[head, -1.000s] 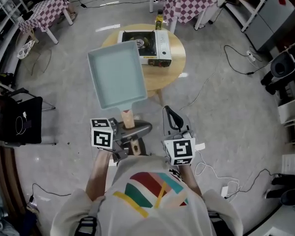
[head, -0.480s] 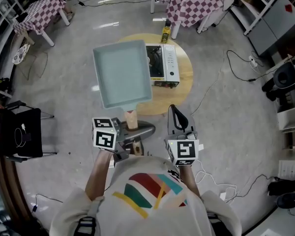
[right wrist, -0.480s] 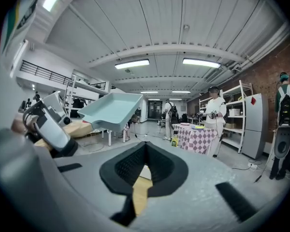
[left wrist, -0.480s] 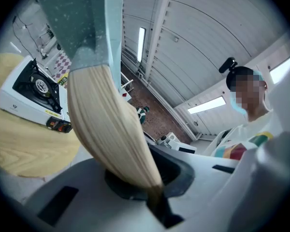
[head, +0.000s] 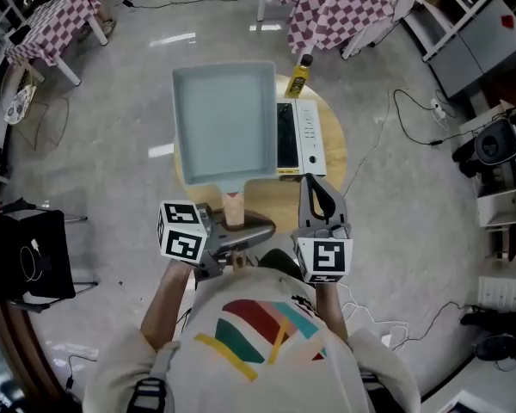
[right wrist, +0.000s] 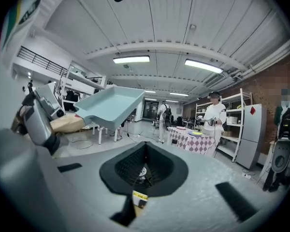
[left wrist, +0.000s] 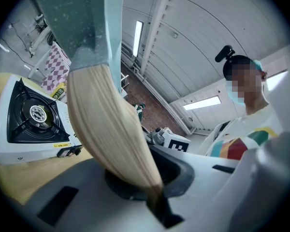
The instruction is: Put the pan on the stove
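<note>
A pale blue-green square pan (head: 224, 123) with a wooden handle (head: 233, 206) hangs in the air, held level. My left gripper (head: 239, 232) is shut on the end of that handle (left wrist: 111, 129). In the head view the pan covers the left part of the white portable gas stove (head: 299, 138) on the round wooden table (head: 334, 166). The left gripper view shows the stove's burner (left wrist: 35, 114) beyond the handle, to its left. My right gripper (head: 320, 194) is shut and empty, right of the handle. From it I see the pan (right wrist: 108, 105) up to the left.
A yellow bottle (head: 299, 76) stands on the table's far edge behind the stove. Checked-cloth tables (head: 327, 7) stand further off. Cables (head: 413, 110) lie on the grey floor at right, and a black chair (head: 17, 256) stands at left. People (right wrist: 215, 120) stand by shelves.
The table and stove have come closer to me in the head view. The pan, still in my left gripper, now overlaps the stove's left part. Both grippers moved forward together.
</note>
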Tool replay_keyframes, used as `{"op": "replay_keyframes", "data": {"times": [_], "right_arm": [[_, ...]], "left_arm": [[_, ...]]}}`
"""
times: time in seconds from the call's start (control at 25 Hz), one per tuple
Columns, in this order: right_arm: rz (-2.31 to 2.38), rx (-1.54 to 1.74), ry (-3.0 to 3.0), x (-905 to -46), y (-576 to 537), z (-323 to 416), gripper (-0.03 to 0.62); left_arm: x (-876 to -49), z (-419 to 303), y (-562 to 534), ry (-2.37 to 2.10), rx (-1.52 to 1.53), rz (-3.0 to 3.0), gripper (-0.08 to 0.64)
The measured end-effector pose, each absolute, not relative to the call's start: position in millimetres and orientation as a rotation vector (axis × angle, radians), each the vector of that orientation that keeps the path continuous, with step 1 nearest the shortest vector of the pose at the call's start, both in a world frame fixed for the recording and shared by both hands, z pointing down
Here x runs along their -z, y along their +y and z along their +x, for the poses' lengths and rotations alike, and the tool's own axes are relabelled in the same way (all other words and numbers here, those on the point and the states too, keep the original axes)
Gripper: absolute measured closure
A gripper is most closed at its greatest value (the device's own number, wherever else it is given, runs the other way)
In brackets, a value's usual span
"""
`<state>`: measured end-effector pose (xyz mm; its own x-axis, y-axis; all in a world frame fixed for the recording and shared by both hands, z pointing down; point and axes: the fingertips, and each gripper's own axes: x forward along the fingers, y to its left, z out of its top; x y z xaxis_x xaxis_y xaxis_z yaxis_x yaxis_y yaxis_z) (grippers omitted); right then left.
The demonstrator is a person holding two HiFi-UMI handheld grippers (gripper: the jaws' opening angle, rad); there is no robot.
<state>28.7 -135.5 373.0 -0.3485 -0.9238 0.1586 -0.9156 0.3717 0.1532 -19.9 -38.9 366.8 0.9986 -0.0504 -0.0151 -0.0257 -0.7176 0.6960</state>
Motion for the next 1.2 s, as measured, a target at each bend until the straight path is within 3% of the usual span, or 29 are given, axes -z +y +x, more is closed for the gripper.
{"op": "replay_keyframes", "data": {"times": [1.2], "right_arm": [[1.595,0.032,-2.481,-376,-208,60,0.594]], "left_arm": [[-387,25,-110,-0.063,0.083,2.287,0.554]]}}
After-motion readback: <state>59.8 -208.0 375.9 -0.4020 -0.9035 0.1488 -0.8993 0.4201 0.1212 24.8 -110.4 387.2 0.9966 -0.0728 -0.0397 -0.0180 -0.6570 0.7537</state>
